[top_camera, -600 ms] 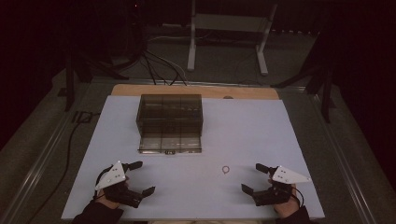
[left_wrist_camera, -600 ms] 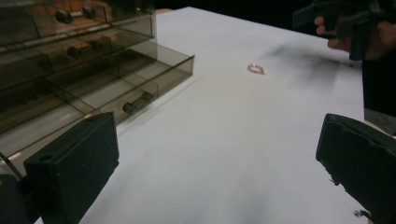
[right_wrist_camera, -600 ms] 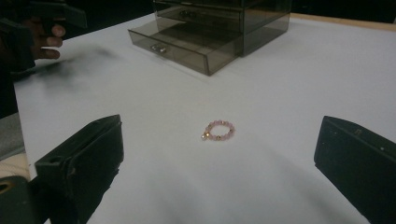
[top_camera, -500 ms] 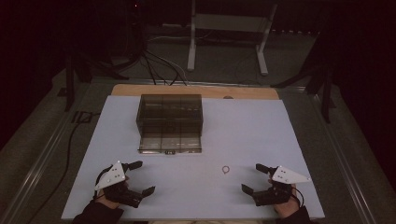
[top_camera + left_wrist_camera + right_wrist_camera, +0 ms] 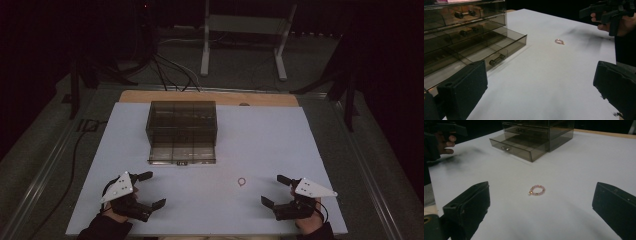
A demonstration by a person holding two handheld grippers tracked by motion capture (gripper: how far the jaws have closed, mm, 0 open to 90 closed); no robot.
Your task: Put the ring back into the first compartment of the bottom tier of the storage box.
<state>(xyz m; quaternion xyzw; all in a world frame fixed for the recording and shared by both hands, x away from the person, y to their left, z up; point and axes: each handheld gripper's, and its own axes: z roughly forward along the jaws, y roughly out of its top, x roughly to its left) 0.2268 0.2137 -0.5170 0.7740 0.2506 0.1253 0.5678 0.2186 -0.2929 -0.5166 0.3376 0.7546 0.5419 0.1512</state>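
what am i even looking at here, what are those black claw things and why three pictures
A person sits at a table holding a hand tool in each hand: the left gripper and right gripper, each with two black jaws. Both are open and hold nothing. One picture is taken from above; the other two come from cameras riding on each gripper. On the white table surface stands a smoky clear plastic drawer box with its bottom drawer pulled out. In front of the right gripper lies a small pink beaded bracelet.

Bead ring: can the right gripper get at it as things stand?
Probably yes. The bead ring lies alone on bare white table, straight ahead of the open right gripper. The drawer box stands farther back, well clear.
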